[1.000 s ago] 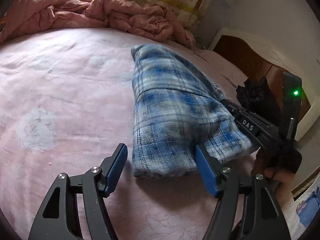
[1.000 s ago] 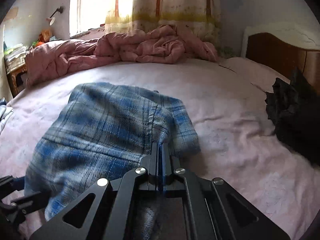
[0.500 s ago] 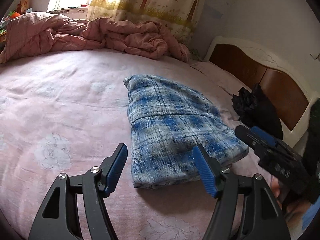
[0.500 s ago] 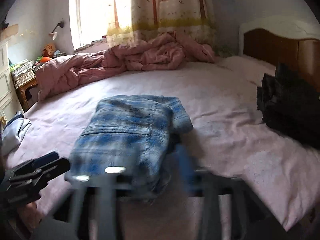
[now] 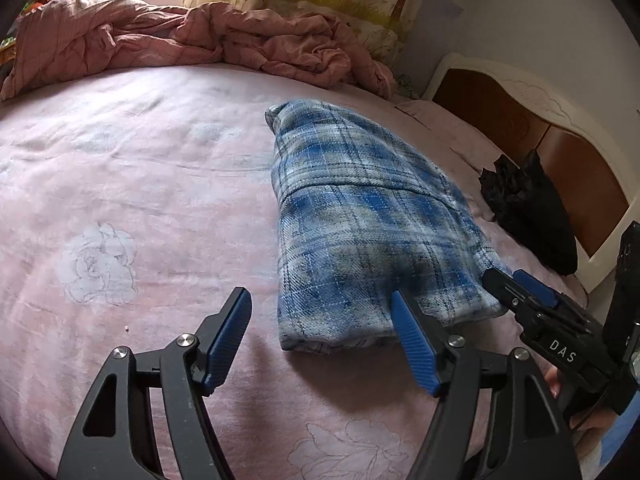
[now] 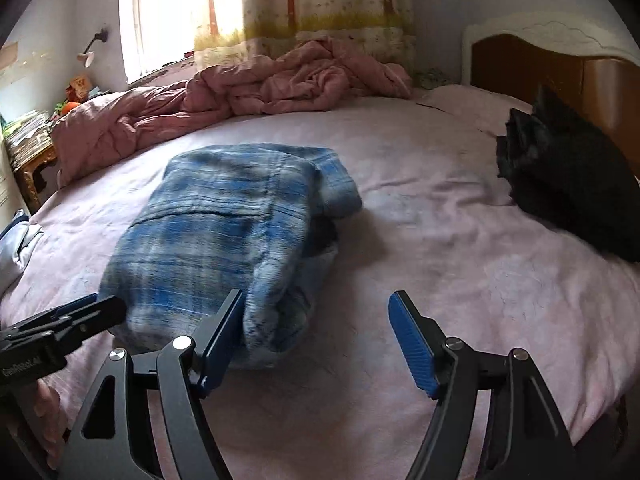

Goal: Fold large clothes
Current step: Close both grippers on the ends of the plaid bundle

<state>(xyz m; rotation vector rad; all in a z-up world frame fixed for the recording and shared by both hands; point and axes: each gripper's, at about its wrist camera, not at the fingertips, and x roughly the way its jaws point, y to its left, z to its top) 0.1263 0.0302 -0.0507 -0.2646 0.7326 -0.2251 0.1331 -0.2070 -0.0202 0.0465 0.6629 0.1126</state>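
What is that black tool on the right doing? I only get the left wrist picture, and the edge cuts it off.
Observer: That's the right gripper. Its jaws are opening with nothing pinched; the near corner of the folded plaid shirt lies just inside one finger.
Operator: Anything off the bed's left side?
Observer: A pale blue cloth lies at that edge.
Operator: And beyond it?
Observer: A cluttered wooden side table stands against the wall.

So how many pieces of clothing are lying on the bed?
2: a folded blue plaid garment mid-bed, and a black garment by the headboard. Others may lie out of view.
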